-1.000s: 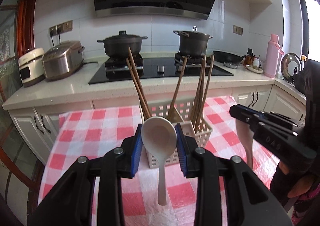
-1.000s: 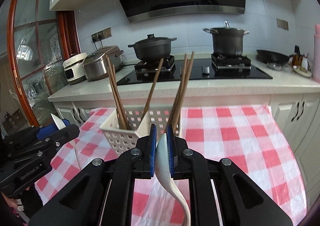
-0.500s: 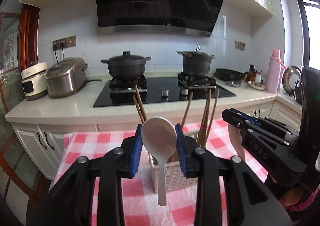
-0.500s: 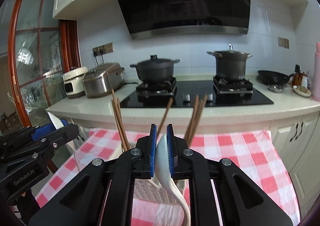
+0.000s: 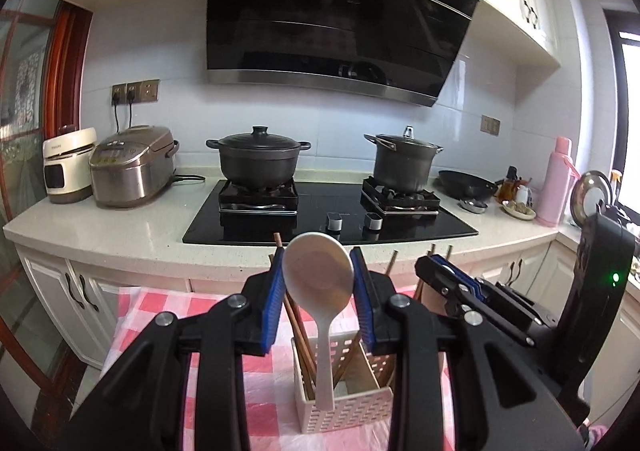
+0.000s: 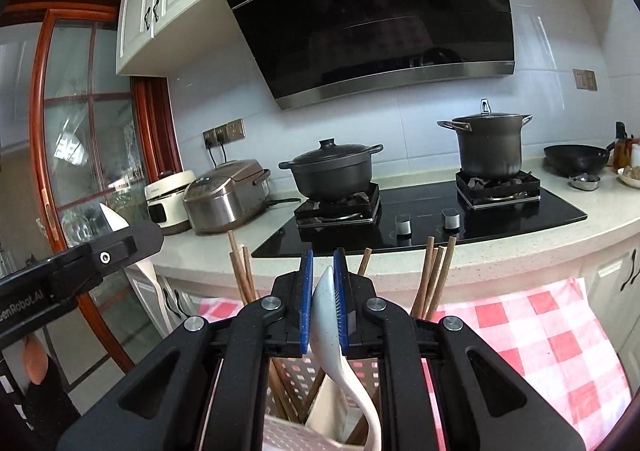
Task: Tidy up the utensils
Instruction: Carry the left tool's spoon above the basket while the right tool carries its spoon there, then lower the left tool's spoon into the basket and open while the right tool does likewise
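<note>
Each gripper carries one white spoon above the white basket (image 5: 344, 395), which stands on the red checked cloth (image 5: 160, 303) near the camera, with the counter (image 5: 120, 227) and stove beyond it.

The left gripper (image 5: 318, 283) has its blue pads narrowed onto the two edges of its spoon (image 5: 318, 275): the bowl sits flat between them, facing the camera, and the handle hangs straight down, its tip in front of the basket's near wall. The right gripper (image 6: 322, 291) is almost fully closed on its spoon (image 6: 326, 315), which it holds edge-on by the thin bowl, so the handle curves down to the right towards the basket (image 6: 288, 431) below.

Both spoons look like light, stiff, smooth plastic or ceramic. They probably weigh next to nothing, but a glossy rounded bowl is a slippery place to pinch, and the hanging handle could swing or pivot in the pads. The neck where bowl meets handle would likely give a firmer hold. If ceramic, a drop onto the basket rim could chip it.

Brown chopsticks (image 6: 434, 279) already stand in the basket's compartments, leaning left and right, so a handle should be lowered into a free gap between them rather than pushed against the sticks
</note>
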Available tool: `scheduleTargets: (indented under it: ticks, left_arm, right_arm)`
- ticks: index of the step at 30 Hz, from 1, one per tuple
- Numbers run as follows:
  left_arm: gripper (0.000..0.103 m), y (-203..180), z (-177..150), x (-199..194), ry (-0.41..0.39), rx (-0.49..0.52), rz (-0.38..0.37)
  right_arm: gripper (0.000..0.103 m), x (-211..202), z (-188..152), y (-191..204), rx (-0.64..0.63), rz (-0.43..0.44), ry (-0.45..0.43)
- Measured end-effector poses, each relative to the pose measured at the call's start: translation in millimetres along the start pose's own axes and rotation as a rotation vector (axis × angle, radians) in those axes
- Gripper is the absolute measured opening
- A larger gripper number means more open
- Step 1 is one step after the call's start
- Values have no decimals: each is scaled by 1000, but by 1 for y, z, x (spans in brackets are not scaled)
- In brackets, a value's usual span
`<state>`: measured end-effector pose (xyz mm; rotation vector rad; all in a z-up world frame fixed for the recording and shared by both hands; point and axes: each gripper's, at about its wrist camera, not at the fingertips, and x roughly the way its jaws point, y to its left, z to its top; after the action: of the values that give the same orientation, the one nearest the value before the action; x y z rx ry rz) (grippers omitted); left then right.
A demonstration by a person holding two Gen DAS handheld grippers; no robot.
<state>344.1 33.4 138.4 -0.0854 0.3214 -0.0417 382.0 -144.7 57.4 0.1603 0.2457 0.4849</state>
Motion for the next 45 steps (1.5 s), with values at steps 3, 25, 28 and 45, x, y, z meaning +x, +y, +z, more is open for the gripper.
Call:
scheduleTargets:
  ticks: [3,25,28,45]
  left_arm:
    - [31,4,-3,9,-6,-11,13]
    - [31,22,-34,55,12,-82,27]
    - [31,21,-41,63,23,-81,33]
    - [45,28,-53,52,38,-84,60]
  right_arm:
    - [12,5,-4,-6,18,9,-16]
    - [12,25,-35,-25,84,44,-62]
    - [12,28,-39,-27,86,43,-55]
    - [15,9,-43,-30,94,28,-31]
